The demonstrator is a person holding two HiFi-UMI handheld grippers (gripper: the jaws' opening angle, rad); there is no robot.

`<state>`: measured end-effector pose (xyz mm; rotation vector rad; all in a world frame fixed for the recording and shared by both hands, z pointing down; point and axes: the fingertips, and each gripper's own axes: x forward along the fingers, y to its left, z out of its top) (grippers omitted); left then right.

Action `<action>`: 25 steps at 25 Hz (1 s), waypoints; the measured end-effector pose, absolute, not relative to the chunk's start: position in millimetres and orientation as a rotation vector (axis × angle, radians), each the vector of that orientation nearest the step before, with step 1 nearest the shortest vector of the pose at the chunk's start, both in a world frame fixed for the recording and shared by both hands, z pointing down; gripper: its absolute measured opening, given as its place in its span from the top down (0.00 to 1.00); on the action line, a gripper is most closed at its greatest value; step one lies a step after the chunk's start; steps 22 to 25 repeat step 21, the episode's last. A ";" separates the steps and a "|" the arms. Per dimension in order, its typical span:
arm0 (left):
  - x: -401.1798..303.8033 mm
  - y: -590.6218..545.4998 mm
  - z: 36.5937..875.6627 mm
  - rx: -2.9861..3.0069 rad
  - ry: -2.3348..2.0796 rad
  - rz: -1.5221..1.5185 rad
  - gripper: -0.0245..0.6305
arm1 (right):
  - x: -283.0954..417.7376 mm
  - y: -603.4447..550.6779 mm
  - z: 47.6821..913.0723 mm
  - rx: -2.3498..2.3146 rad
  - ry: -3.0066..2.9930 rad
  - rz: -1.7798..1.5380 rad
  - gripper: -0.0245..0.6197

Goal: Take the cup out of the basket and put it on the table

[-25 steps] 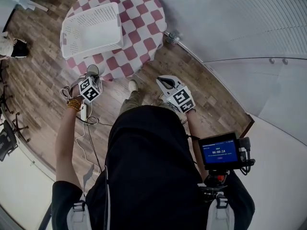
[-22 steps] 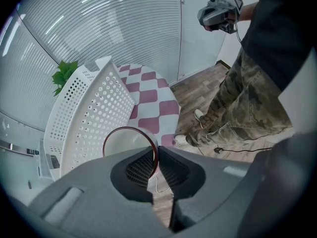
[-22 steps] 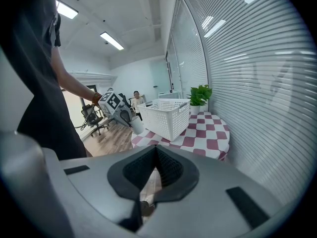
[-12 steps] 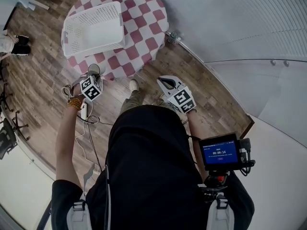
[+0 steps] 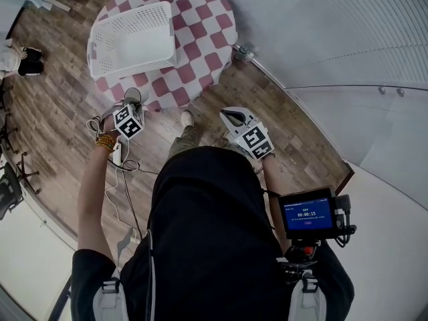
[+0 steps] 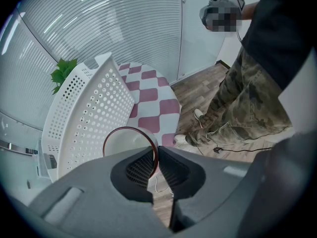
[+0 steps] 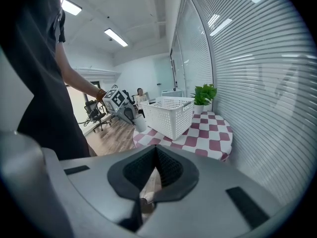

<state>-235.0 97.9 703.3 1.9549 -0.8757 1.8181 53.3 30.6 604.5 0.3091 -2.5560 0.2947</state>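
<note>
A white cup with a dark red rim hangs at the near edge of the round red-and-white checked table. My left gripper is shut on the cup's rim. In the left gripper view the cup is pinched at its right side between the jaws of that gripper. Behind it stands the white perforated basket, which the head view shows on the table's left part. My right gripper is held over the floor right of the table, shut on nothing.
A green plant stands at the table's far edge. Slatted glass walls curve round the right side. Cables lie on the wooden floor by the person's shoe. Office chairs stand farther off.
The left gripper with the cup has edged very slightly toward the table. The right gripper has stayed where it was.
</note>
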 end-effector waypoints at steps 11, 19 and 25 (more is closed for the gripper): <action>-235.2 96.4 701.3 1.955 -0.872 1.819 0.91 | 53.1 30.2 605.3 0.303 -2.551 0.292 0.95; -231.4 95.8 702.1 1.964 -0.863 1.822 0.91 | 56.4 30.5 605.6 0.307 -2.553 0.281 0.95; -230.5 94.5 703.1 1.968 -0.861 1.823 0.91 | 58.1 30.4 606.0 0.310 -2.552 0.276 0.95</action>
